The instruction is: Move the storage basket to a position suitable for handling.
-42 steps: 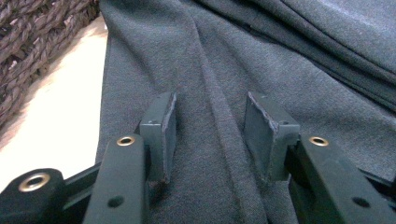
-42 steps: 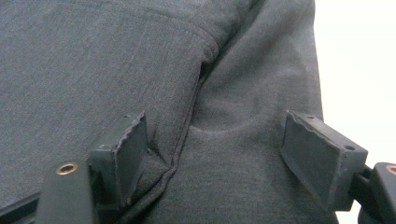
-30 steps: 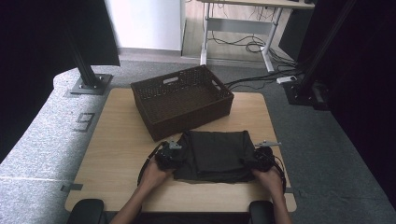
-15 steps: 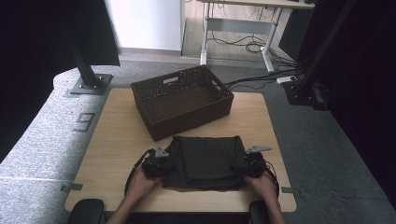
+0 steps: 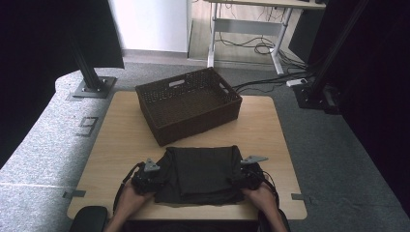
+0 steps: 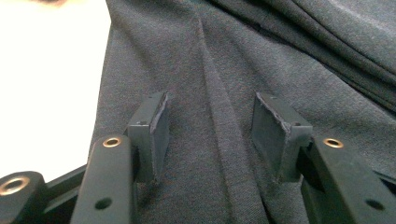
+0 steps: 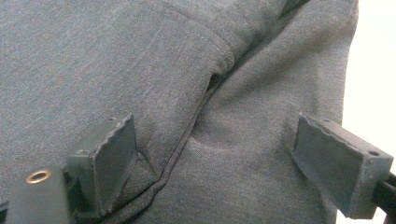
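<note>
A dark grey folded garment (image 5: 200, 174) lies flat on the wooden table (image 5: 116, 135) near its front edge. My left gripper (image 5: 151, 180) rests at the garment's left side. In the left gripper view its jaws (image 6: 210, 133) stand apart over the cloth (image 6: 280, 56), with a raised crease between the pads that neither pad presses. My right gripper (image 5: 245, 178) rests at the garment's right side. Its jaws (image 7: 219, 154) have just been opening and stand wide over the cloth (image 7: 116, 56), with a stitched hem lying between them.
A dark brown wicker basket (image 5: 188, 104) with handle slots stands behind the garment at the back of the table. A black stand base (image 5: 92, 87) sits off the table's far left corner. Cables and a desk frame lie on the floor beyond.
Both hands have drawn back toward the table's front edge. The garment now lies a little nearer and further left than before.
</note>
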A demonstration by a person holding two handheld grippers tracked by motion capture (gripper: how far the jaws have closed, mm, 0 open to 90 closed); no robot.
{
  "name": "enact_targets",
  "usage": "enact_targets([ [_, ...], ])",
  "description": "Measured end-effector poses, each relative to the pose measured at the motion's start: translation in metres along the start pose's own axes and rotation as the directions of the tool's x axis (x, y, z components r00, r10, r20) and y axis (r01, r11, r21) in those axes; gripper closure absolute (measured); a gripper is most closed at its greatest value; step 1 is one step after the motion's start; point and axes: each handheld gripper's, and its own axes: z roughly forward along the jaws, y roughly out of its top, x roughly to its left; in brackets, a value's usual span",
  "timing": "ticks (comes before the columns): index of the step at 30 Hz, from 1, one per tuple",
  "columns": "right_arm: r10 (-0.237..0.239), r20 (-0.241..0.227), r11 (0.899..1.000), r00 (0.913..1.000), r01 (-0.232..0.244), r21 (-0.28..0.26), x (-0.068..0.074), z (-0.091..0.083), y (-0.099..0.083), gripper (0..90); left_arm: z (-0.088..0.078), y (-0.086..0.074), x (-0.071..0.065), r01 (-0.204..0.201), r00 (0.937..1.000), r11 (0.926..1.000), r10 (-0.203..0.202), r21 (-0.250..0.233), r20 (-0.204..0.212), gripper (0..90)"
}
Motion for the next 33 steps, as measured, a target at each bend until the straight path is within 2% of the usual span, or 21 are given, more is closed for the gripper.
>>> enact_targets([
  [1,-0.011,-0.008,1.0,0.9999,0.011,0.0,0.006,0.002,0.0,13.0,-0.006,-0.005,0.001,0.0,1.0,0.9999,0.0,0.015,-0.002,46.3],
  [6,-0.034,-0.031,0.999,0.9989,0.034,0.007,0.022,0.004,0.001,13.0,-0.016,-0.014,0.002,0.0,1.0,0.9991,0.0,0.041,-0.003,45.2],
  [14,-0.064,-0.058,0.998,0.9963,0.064,0.013,0.041,0.006,0.0,13.0,-0.032,-0.029,-0.001,0.015,0.9998,0.9974,-0.014,0.071,-0.014,44.1],
  [20,-0.085,-0.063,0.996,0.9943,0.087,0.021,0.046,0.002,-0.003,13.4,-0.036,-0.032,-0.008,0.007,0.9999,0.9961,-0.006,0.088,-0.012,43.6],
  [21,-0.088,-0.066,0.996,0.9939,0.09,0.023,0.047,0.001,-0.004,13.4,-0.038,-0.034,-0.013,0.009,0.9999,0.9959,-0.008,0.09,-0.01,43.6],
  [30,-0.086,-0.082,0.996,0.9929,0.089,0.027,0.048,-0.007,-0.013,13.4,-0.041,-0.038,-0.024,-0.007,1.0,0.9954,0.007,0.095,0.005,43.6],
  [32,-0.082,-0.084,0.996,0.9932,0.084,0.028,0.048,-0.007,-0.013,13.4,-0.041,-0.037,-0.022,-0.006,0.9998,0.9951,0.004,0.098,0.018,42.4],
  [33,-0.081,-0.093,0.996,0.9924,0.084,0.028,0.047,-0.007,-0.013,13.4,-0.041,-0.035,-0.018,0.004,0.9989,0.9944,-0.009,0.105,0.046,40.4],
])
